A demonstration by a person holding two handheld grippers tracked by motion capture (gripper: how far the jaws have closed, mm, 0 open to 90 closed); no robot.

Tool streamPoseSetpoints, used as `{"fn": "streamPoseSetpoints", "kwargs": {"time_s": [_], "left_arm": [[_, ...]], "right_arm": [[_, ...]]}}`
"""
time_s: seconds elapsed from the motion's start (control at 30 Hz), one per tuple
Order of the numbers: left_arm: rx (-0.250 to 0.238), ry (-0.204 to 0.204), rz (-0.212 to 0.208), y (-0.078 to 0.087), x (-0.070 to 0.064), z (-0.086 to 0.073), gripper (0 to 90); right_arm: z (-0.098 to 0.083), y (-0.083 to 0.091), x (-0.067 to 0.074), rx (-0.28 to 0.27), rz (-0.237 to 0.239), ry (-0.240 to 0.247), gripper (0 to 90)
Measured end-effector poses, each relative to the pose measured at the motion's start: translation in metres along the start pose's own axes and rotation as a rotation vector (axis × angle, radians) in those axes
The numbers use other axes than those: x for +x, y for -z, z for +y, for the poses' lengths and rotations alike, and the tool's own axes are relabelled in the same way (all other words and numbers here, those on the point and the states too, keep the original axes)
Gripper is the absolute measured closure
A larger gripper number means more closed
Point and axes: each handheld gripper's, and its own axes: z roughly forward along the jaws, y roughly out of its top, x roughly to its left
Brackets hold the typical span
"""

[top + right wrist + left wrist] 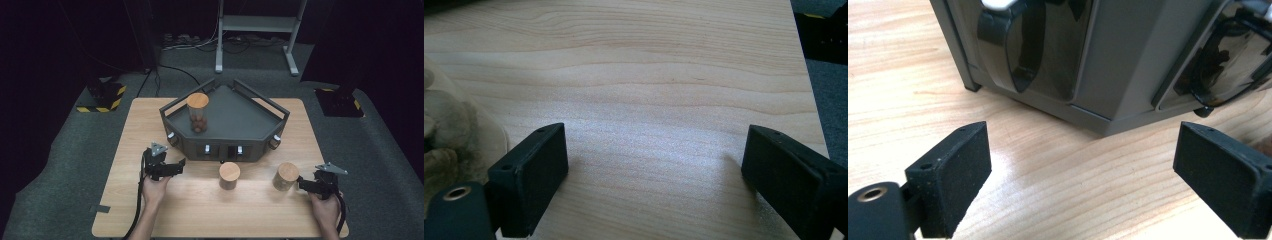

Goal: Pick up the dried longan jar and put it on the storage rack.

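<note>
Looking down from the high view, I read the scene off line by line.

Left gripper: my left gripper (176,166) sits on the near left of the table (150,210), just beside the near-left corner of the tray; its jaws stand wide apart and grasp nothing.
Left gripper view: I see bare wood between the two black pads (955,175), and the tray's dark grey front wall (1118,65) with glossy black panels straight ahead, close but not touching.
Right gripper: my right gripper (302,184) rests at the near right, jaws released, pointing left toward the nearest jar.
Right gripper view: only table grain lies between its pads (536,172); a blurred pale jar edge (454,135) shows at the left border, outside the jaws.
Right jar: a wooden-lidded jar (285,176) stands upright on the table just left of the right gripper; I cannot tell whether they touch.
Middle jar: a second lidded jar (229,175) stands upright near the tray's front wall, between the two grippers.
Tray jar: a taller clear jar (197,112) with a wooden lid and dark round pieces inside stands upright in the left part of the tray.
Tray: a dark five-sided tray (250,125) with raised rails sits at the table's far middle.
Hands: a hand (155,190) holds the left gripper, another (325,210) the right, both entering from the near edge.
</note>
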Motion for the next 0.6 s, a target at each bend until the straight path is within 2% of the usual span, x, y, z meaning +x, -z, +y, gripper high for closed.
{"fn": "streamPoseSetpoints", "kwargs": {"time_s": [0.23,0.6], "left_arm": [[0.004,0.007,0.0,-0.0042,-0.0012,-0.0037,8.2],[0.015,-0.004,0.001,-0.0087,-0.0056,-0.0057,8.1]], "right_arm": [[0.0,0.0001,0.0001,0.0,-0.001,-0.001,11.0],[0.0,0.0001,0.0002,0.0,-0.001,-0.001,11.0]]}}
